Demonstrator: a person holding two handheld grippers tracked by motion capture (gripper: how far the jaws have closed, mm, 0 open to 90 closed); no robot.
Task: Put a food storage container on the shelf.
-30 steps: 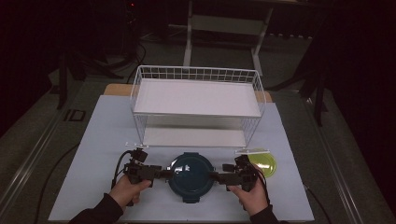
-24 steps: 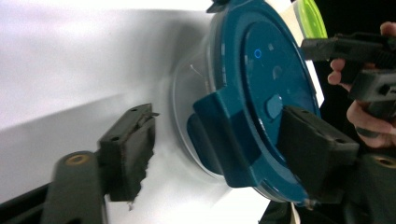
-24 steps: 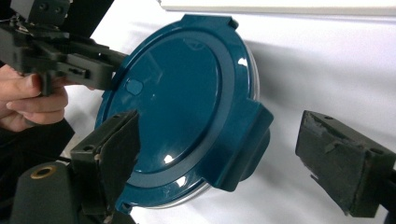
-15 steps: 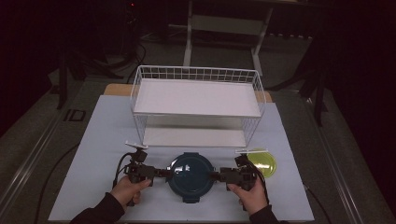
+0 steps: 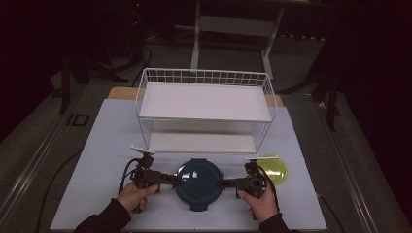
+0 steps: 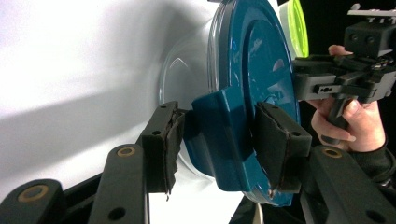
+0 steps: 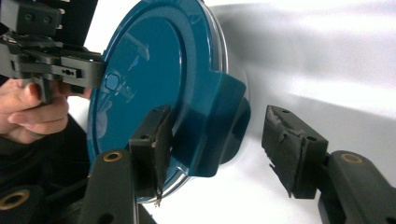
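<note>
The left gripper (image 6: 215, 140) is clamped on a side latch tab of the teal lid (image 5: 198, 183), rubbery black pads pressed to the glossy plastic, while the right gripper (image 7: 219, 149) is spread wide around the opposite tab with only one pad near it. The round lid is sat on a clear bowl (image 6: 180, 74) on the white table (image 5: 97, 160); contents can't be made out. A lime-green lid (image 5: 275, 169) is parked just right, a white wire rack (image 5: 204, 109) behind.
</note>
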